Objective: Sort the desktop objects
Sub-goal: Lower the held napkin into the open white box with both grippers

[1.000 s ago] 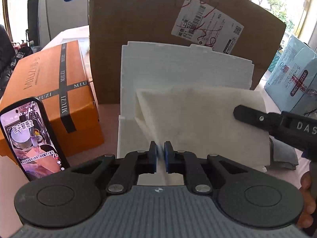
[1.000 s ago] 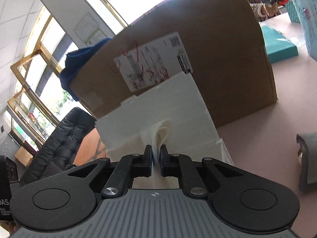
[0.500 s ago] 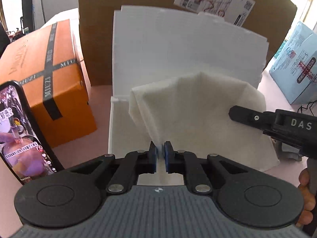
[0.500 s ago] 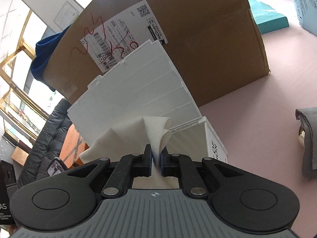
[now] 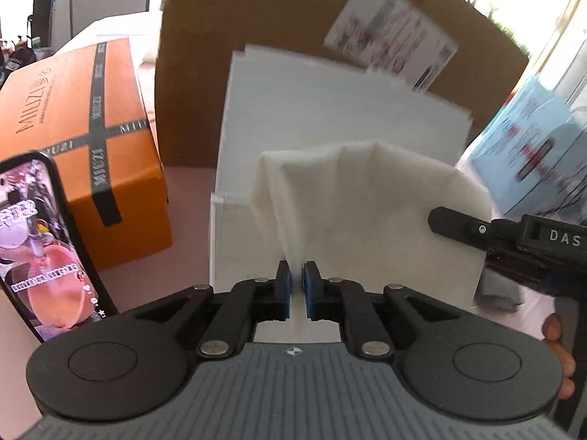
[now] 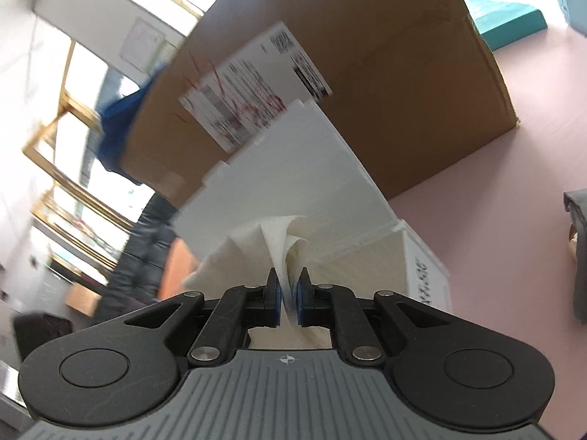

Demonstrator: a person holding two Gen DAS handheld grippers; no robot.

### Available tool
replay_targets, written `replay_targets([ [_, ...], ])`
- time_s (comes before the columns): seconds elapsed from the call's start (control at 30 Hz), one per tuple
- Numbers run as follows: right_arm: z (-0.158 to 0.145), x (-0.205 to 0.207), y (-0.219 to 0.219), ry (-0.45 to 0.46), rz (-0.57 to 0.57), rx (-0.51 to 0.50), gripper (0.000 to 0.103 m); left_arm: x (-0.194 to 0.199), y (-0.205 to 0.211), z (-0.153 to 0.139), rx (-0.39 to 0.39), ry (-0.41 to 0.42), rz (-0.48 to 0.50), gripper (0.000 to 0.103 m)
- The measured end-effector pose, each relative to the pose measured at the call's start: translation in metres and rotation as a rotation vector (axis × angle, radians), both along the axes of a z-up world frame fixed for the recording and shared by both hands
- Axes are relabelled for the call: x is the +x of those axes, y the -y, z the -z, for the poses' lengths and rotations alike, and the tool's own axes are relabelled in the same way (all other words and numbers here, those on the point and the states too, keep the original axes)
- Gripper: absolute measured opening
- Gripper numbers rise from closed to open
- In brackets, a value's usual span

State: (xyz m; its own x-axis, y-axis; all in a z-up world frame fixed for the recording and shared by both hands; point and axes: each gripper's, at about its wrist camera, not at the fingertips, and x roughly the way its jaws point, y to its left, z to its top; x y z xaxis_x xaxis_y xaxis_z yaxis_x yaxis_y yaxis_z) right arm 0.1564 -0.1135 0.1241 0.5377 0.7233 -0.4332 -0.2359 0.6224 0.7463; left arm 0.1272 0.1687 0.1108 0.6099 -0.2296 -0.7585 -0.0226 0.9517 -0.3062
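Both my left claw [image 5: 297,286] and right claw [image 6: 290,299] pinch one thin tissue [image 5: 367,212]; pulling them apart could tear it.

We pinch the white tissue [image 5: 370,205] in our left gripper [image 5: 297,286] above the white box [image 5: 234,242], beside the right gripper [image 5: 436,216].

Each hand-held gripper [image 5: 297,286] [image 6: 288,295] has black linkage arms, silver screws, blue finger pads, a ribbed grey body
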Motion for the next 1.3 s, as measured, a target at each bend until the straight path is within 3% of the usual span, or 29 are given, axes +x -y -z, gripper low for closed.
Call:
replay_targets([
  [0.2,-0.017,-0.004,0.009,-0.013,-0.024,0.069,0.007,-0.018,-0.022,-0.03,-0.142,0.072,0.02,0.007],
  [0.37,-0.039,-0.024,0.007,-0.022,-0.056,0.078,0.007,-0.037,-0.028,-0.05,-0.163,0.141,0.079,0.007],
  [0.53,-0.017,-0.025,0.011,-0.126,-0.035,0.078,0.007,-0.038,-0.032,-0.041,-0.161,0.091,0.103,0.007],
  [0.8,0.02,0.016,-0.007,-0.202,0.034,-0.107,0.007,0.006,-0.028,0.011,-0.098,-0.074,0.043,0.007],
  [0.87,0.021,0.017,-0.014,-0.174,0.036,-0.176,0.007,0.012,-0.024,0.018,-0.08,-0.083,0.04,0.007],
  [1.07,0.018,0.014,-0.051,-0.037,0.005,-0.449,0.007,0.014,0.003,0.025,0.071,-0.057,0.05,0.007],
  [1.3,0.023,0.019,-0.077,-0.031,-0.045,-0.656,0.007,0.014,0.021,0.029,0.152,-0.054,0.066,0.007],
])
